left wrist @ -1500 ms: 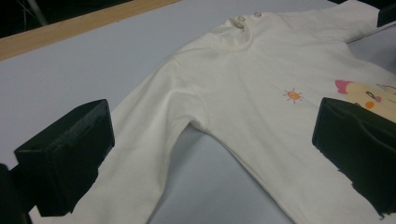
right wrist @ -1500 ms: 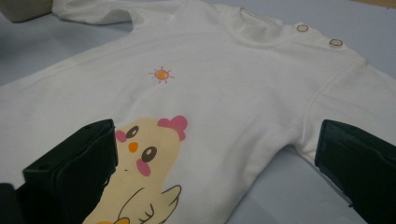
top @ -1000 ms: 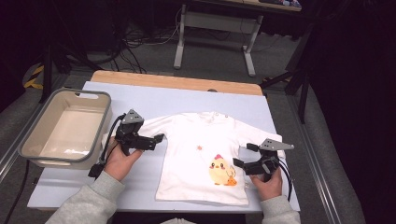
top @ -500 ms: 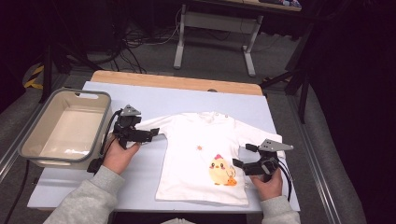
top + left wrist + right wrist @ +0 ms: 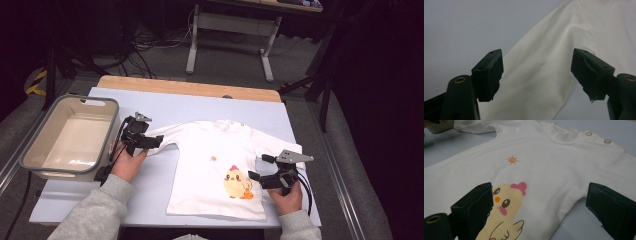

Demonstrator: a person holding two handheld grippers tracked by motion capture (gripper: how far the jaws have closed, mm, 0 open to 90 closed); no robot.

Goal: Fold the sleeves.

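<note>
Left gripper (image 5: 150, 141) sat at the end of the shirt's left-hand sleeve (image 5: 534, 82), jaws apart and just been closing; in the left gripper view the sleeve lay between the two black jaws, pads not pressing on it. The cloth ran flat there, cuff end toward the bottom of that view. Left hand (image 5: 127, 162) came in from below, grey sweatshirt cuff (image 5: 107, 192) behind it. Right gripper (image 5: 260, 167) stood at the shirt's other side, near the hem and below the right-hand sleeve (image 5: 287, 150), jaws wide apart, holding nothing; the right gripper view looked across the shirt front between them. Right hand (image 5: 286, 197) rested at the near table edge. White shirt (image 5: 220, 170) lay spread flat, front up, on the pale blue table top (image 5: 200, 105), collar away from the person, sleeves out to either side. Print: yellow chick (image 5: 236, 182) with pink comb low on the front, small orange sun (image 5: 213, 158) above it. Two snap buttons (image 5: 596, 137) on one shoulder. Grey bin (image 5: 70, 135) stood just beside the left gripper, at the table's left edge. Wooden strip (image 5: 190, 88) ran along the far side of the table.
</note>
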